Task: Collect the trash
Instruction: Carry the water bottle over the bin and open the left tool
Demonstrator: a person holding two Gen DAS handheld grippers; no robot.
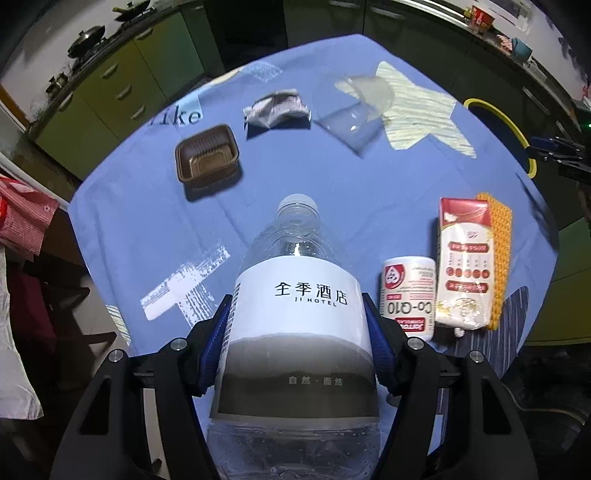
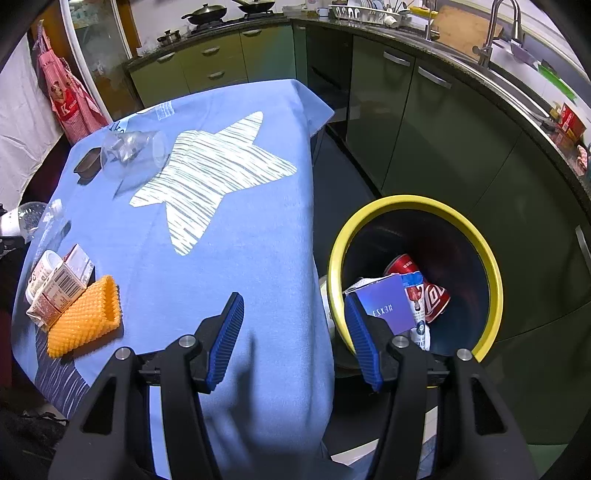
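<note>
My left gripper (image 1: 297,328) is shut on a clear plastic water bottle (image 1: 295,306) with a white and grey label, held above the blue tablecloth (image 1: 129,221). On the cloth lie a brown plastic tray (image 1: 207,154), a crumpled wrapper (image 1: 276,107), a clear plastic cup (image 1: 354,114), a white Co-Q10 jar (image 1: 408,291), a milk carton (image 1: 464,262) and an orange sponge (image 2: 85,317). My right gripper (image 2: 295,336) is open and empty over the table's right edge, beside a yellow-rimmed bin (image 2: 491,266) holding a red can (image 2: 432,291) and a blue box (image 2: 386,306).
Green kitchen cabinets (image 2: 424,122) and a counter with a sink tap (image 2: 491,40) curve behind the bin. A stove with pans (image 2: 207,13) is at the back. A red apron (image 2: 66,99) hangs at the left.
</note>
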